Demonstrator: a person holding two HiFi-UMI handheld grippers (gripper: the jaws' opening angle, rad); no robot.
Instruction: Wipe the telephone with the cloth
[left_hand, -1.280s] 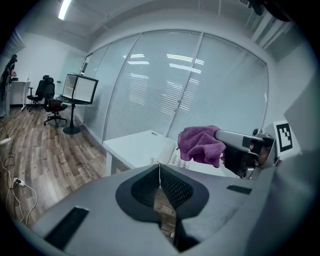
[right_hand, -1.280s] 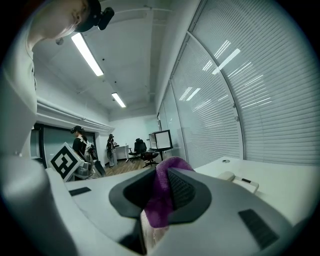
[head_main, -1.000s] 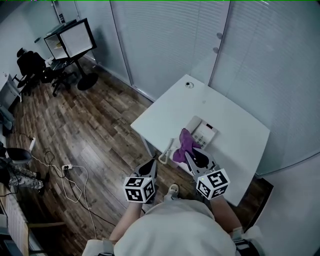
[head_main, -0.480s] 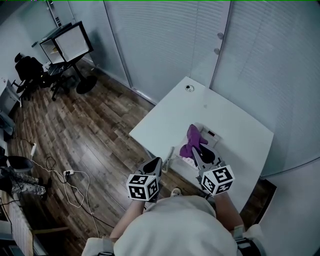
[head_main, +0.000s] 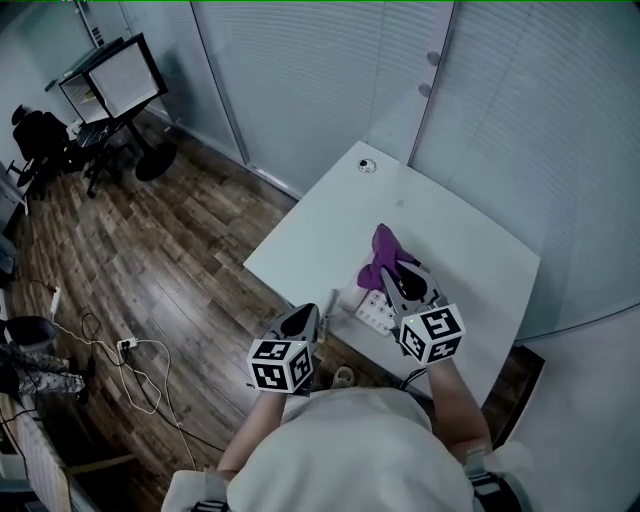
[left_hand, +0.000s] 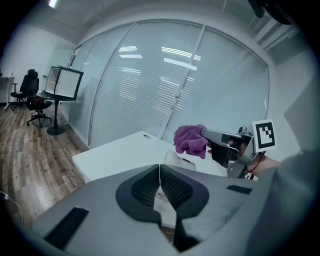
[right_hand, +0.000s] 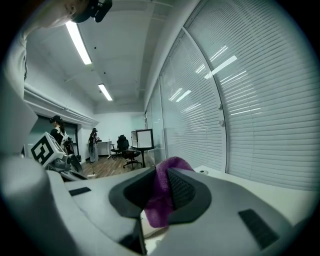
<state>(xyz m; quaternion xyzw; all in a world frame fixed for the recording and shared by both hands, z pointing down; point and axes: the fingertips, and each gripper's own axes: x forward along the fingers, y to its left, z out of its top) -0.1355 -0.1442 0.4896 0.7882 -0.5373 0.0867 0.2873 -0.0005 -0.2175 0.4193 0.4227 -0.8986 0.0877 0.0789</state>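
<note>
Right gripper (right_hand: 161, 195): jaws clamped on purple cloth (right_hand: 159, 202), fold pinched, rest bunched past tips. Left gripper (left_hand: 159, 186): jaws closed, nothing between.
Cloth held above white desk telephone (head_main: 372, 312), which sits near front edge of white table (head_main: 320, 225).
Judgement: cloth soft, light, limp, so present pinch suffices. Telephone is light plastic and likely slides under wiping; brace body with left.
Apparent handset (head_main: 329, 304) lies beside telephone at table edge, could get knocked off.
Small round object (head_main: 367, 166) at far corner, well apart.
</note>
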